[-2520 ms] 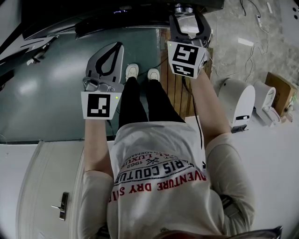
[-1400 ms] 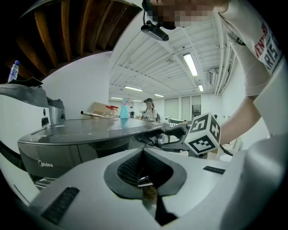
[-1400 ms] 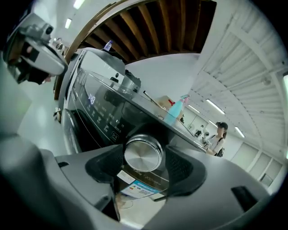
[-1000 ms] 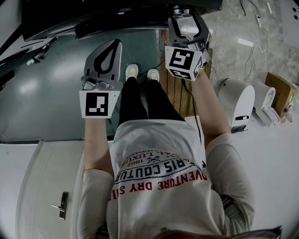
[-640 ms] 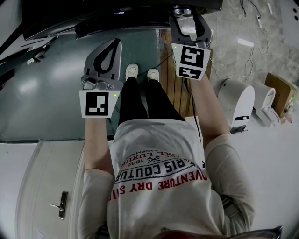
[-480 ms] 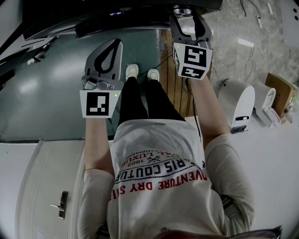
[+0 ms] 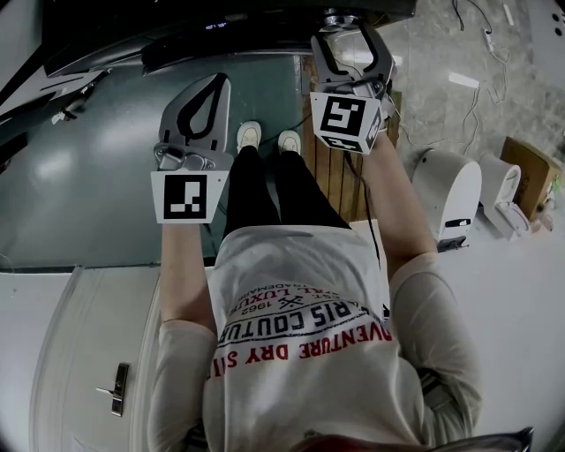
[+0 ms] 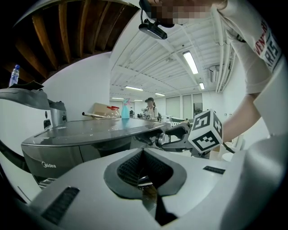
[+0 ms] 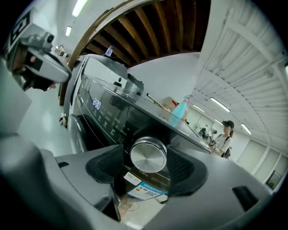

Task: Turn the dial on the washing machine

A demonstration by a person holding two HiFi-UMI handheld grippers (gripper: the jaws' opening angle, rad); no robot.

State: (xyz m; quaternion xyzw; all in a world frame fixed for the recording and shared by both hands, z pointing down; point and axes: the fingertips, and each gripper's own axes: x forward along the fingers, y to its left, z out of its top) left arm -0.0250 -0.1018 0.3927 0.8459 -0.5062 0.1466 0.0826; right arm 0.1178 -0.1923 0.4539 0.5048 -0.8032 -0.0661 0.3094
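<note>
Overhead, dial (image 7: 341,17) barely visible.

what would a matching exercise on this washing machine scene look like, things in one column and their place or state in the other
Column one:
1 dial
2 left tool
3 right tool
4 blue bottle

Column two:
a jaws together, nothing in them
b stands on top of the washing machine
c round and silver, on the machine's front
d jaws apart, one on each side of the dial

Pairs: 1-c; 2-a; 3-d; 4-b

The right tool's jaws have just been opening, with the dial between them.
</note>
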